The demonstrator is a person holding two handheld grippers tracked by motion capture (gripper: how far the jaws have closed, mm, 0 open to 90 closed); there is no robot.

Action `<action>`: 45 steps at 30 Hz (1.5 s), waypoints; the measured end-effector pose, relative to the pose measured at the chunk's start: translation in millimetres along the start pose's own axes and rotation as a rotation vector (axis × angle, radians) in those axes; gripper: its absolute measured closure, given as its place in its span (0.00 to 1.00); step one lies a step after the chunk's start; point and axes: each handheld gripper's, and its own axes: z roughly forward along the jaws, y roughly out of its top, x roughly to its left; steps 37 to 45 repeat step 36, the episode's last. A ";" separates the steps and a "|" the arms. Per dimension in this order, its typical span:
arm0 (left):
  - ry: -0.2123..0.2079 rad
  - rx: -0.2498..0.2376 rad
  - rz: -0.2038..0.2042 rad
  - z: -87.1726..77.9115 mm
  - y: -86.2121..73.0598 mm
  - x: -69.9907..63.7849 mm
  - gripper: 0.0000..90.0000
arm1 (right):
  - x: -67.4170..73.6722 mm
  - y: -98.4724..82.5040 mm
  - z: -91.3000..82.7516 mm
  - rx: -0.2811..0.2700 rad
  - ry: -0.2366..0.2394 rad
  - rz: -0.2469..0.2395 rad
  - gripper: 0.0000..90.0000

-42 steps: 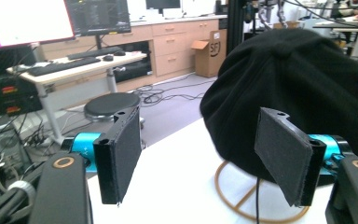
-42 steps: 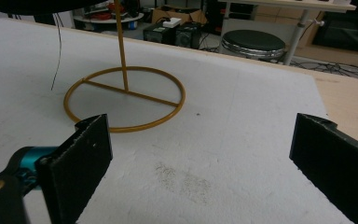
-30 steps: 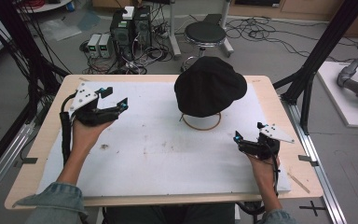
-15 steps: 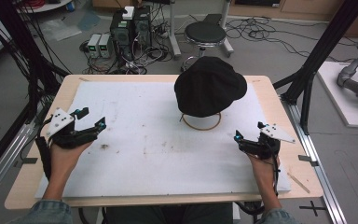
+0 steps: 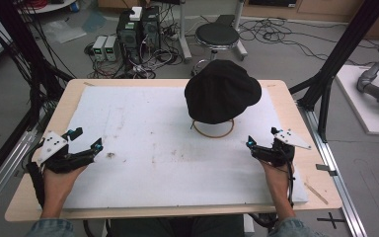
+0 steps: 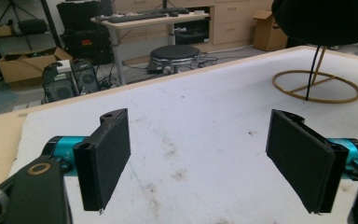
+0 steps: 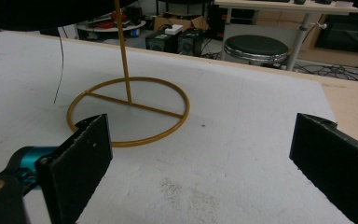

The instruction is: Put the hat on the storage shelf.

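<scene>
Compared with a second ago, left gripper drawn back from the far left part of the desk to the near left edge, jaws wide apart and holding nothing; right gripper unmoved at the near right, jaws likewise apart and empty. Probably meaning a return to a rest position, with no grasp begun, so the work on the hat looks either finished or not yet started. Black hat sitting on top of a gold wire stand, at the far middle of the white pad, well apart from both grippers. Counted: one hat, one stand, two grippers; a thin dark thread maybe hanging from the hat, hard to tell.
</scene>
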 end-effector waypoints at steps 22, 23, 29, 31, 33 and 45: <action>0.009 0.021 -0.020 -6.7 -19.0 8.6 0.23 | 6.1 1.9 3.9 0.004 0.001 -0.023 0.06; 0.008 0.021 -0.018 -6.5 -19.0 8.6 0.23 | 6.3 2.0 3.9 0.003 0.000 -0.023 0.06; 0.006 0.025 -0.020 -4.6 -19.7 9.0 0.23 | 5.8 1.8 3.6 0.007 0.000 -0.021 0.06; 0.006 0.025 -0.018 -3.7 -19.7 8.8 0.23 | 5.8 1.7 3.6 0.008 -0.001 -0.025 0.06; 0.003 0.025 -0.021 -3.0 -20.0 8.9 0.23 | 5.8 1.5 3.1 0.007 0.000 -0.024 0.06; 0.003 0.027 -0.025 -2.0 -20.5 9.4 0.23 | 5.0 1.3 2.9 0.006 -0.004 -0.026 0.06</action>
